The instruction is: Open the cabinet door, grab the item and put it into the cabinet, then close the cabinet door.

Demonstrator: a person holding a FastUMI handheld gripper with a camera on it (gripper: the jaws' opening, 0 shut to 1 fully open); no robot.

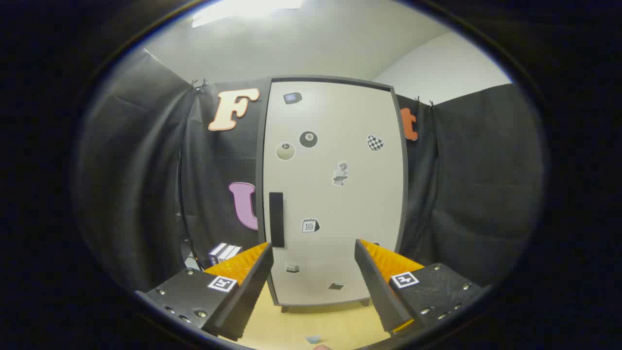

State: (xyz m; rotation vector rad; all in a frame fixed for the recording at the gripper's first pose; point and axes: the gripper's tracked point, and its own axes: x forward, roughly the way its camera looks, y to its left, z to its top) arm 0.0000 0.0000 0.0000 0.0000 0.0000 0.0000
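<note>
Black cloth walls close in around us, with a pale wooden tabletop (311, 323) underfoot and a white ceiling above. Straight ahead stands the tall cream cabinet with a dark grey frame (335, 194), its sticker-dotted door shut and its black vertical bar handle (276, 219) near the left edge. Our gripper (313, 272) holds its fingers wide apart with nothing between them, well short of the door. A small striped box (224, 253), probably the item to stow, sits beside the cabinet behind the left finger. We judge the risk is missing the slim handle, or tugging so hard the light cabinet slides.
</note>
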